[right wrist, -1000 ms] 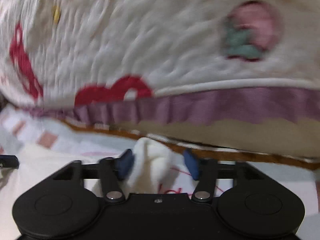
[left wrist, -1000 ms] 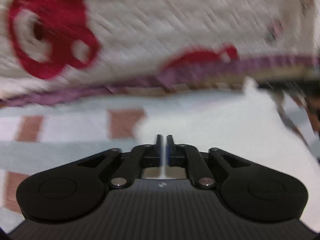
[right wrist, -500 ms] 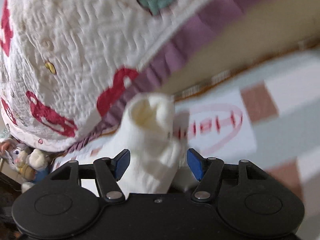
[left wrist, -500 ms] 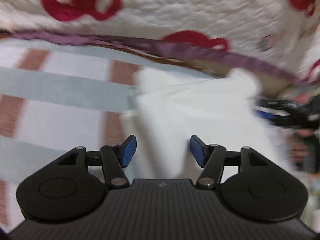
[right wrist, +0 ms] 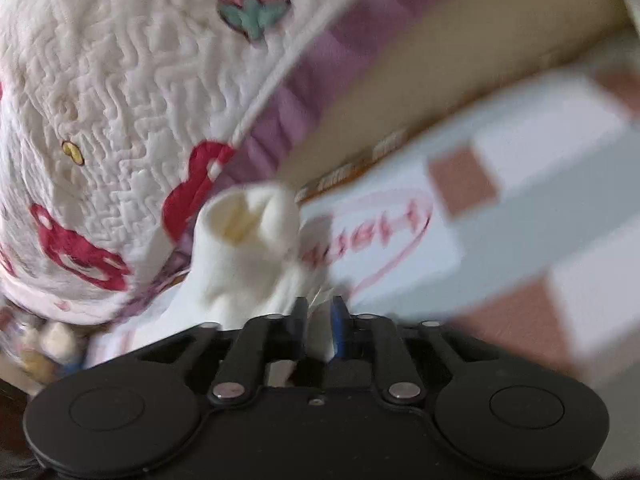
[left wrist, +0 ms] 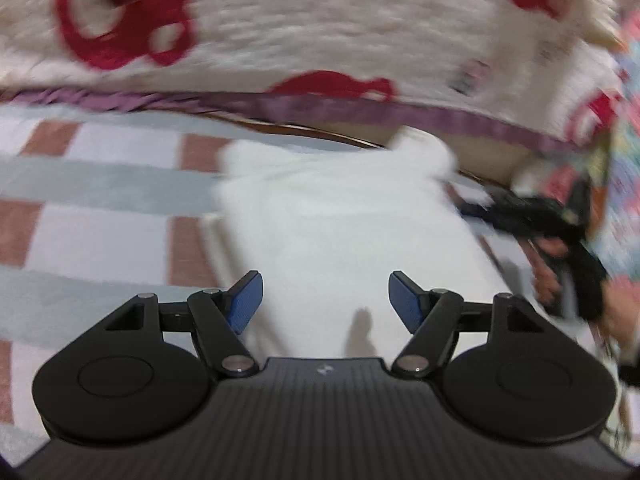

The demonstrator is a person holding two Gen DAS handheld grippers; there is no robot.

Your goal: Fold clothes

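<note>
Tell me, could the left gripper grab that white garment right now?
Probably yes. The left gripper is open, with the white garment lying directly ahead between its fingers and nothing in the way. The right gripper already pinches the garment's far side.

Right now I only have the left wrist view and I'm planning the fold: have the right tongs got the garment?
Observer: Yes, the right tongs are shut on a fold of the white garment.
Operator: What's ahead of them?
Observer: An open cuff sticks up just ahead, slightly left.
Operator: Anything beyond?
Observer: A pink oval print on white fabric, beside the checked sheet.
</note>
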